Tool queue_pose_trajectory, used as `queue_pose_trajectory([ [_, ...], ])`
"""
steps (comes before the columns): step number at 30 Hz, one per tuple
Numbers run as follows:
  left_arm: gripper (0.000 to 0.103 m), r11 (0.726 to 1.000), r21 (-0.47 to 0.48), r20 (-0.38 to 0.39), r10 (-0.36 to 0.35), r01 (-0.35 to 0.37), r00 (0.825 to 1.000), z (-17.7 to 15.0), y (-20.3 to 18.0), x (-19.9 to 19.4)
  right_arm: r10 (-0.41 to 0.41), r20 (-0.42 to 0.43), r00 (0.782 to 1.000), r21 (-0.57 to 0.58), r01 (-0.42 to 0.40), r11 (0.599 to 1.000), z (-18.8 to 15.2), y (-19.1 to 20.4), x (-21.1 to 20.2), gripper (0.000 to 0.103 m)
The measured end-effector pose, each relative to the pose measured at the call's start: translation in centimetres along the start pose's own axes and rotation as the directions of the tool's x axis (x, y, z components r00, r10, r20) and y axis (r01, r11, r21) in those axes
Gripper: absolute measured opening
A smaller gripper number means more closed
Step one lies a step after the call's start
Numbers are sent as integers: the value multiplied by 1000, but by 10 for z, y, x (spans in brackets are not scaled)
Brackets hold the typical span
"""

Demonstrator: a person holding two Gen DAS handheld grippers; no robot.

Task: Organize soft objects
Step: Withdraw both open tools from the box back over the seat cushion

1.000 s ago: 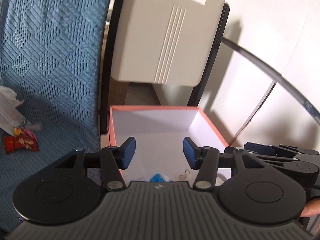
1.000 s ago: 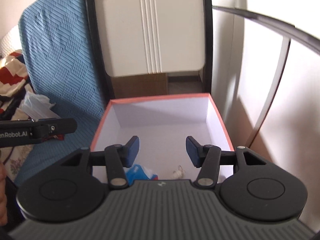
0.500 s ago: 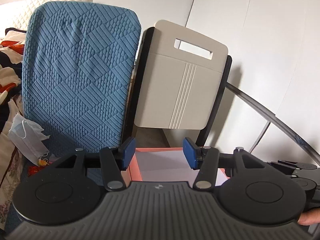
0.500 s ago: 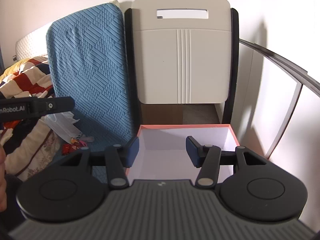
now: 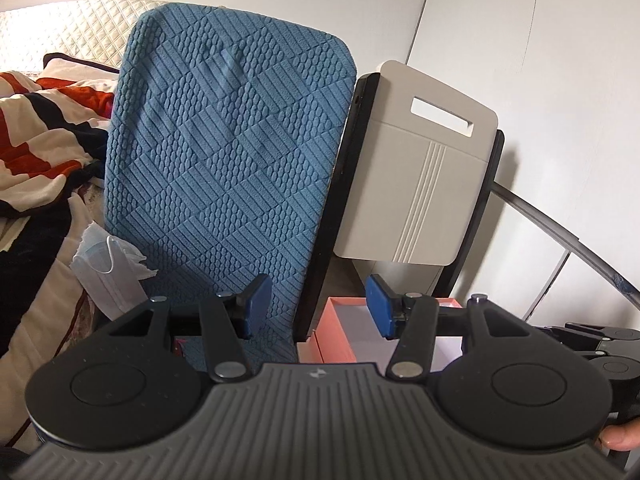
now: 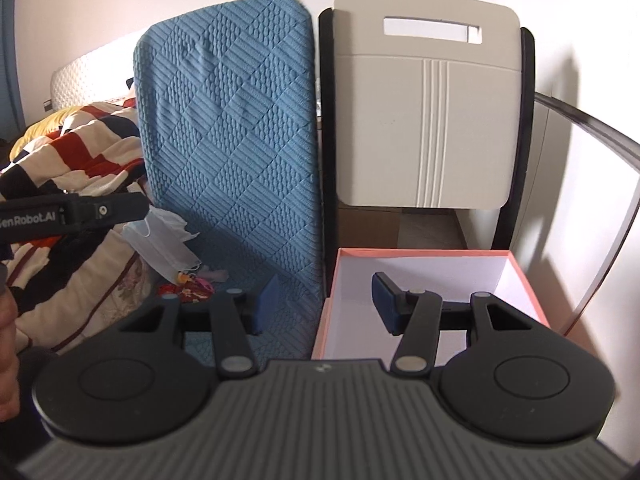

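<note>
A pink-rimmed box with a white inside [image 6: 420, 276] stands on the floor beside the blue quilted bed cover [image 6: 236, 152]; it also shows in the left wrist view [image 5: 340, 334]. A white face mask [image 5: 108, 268] lies at the left on the blue cover; it also shows in the right wrist view [image 6: 164, 246], with small red and pink soft items [image 6: 186, 290] below it. My left gripper [image 5: 318, 308] is open and empty, raised over the box's left edge. My right gripper [image 6: 324, 304] is open and empty, above the box's near left corner.
A beige folding chair [image 6: 428, 100] with a black frame stands behind the box. A striped red, white and black blanket [image 6: 68, 152] is heaped at the left. A white wall is at the right. The left gripper's body [image 6: 72, 210] crosses the right wrist view.
Both grippers have lifted up and back from inside the box and swung left. The box's inside, with its small blue item, has dropped out of sight. The jaws stay open.
</note>
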State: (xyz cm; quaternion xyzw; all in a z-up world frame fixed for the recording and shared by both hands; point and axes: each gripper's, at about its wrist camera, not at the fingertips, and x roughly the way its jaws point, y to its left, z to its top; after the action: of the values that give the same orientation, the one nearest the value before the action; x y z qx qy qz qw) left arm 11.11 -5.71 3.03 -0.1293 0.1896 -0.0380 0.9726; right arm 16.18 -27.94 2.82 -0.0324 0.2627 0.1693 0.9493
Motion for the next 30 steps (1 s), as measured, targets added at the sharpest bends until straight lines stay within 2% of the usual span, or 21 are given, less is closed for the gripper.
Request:
queue_pose_trajectory([
  [8, 59, 999, -28, -13, 15, -16, 1000, -14, 39, -6, 9, -46, 999, -26, -10, 1000, -19, 37, 16, 54],
  [13, 59, 999, 3, -13, 52, -52, 999, -22, 54, -12, 18, -72, 997, -31, -20, 999, -28, 54, 22, 54],
  [16, 59, 999, -2, -23, 49, -49, 999, -29, 63, -12, 20, -75, 997, -32, -22, 999, -31, 62, 25, 54],
  [22, 59, 998, 13, -30, 56, -56, 998, -43, 78, -3, 22, -106, 994, -32, -25, 999, -42, 76, 39, 54],
  [25, 59, 995, 41, -37, 88, -87, 995, -50, 83, 4, 39, -128, 991, -38, -44, 998, -50, 83, 47, 54],
  [30, 59, 995, 28, -81, 98, -96, 992, -68, 94, 18, 55, -157, 986, -48, -63, 997, -62, 94, 60, 54],
])
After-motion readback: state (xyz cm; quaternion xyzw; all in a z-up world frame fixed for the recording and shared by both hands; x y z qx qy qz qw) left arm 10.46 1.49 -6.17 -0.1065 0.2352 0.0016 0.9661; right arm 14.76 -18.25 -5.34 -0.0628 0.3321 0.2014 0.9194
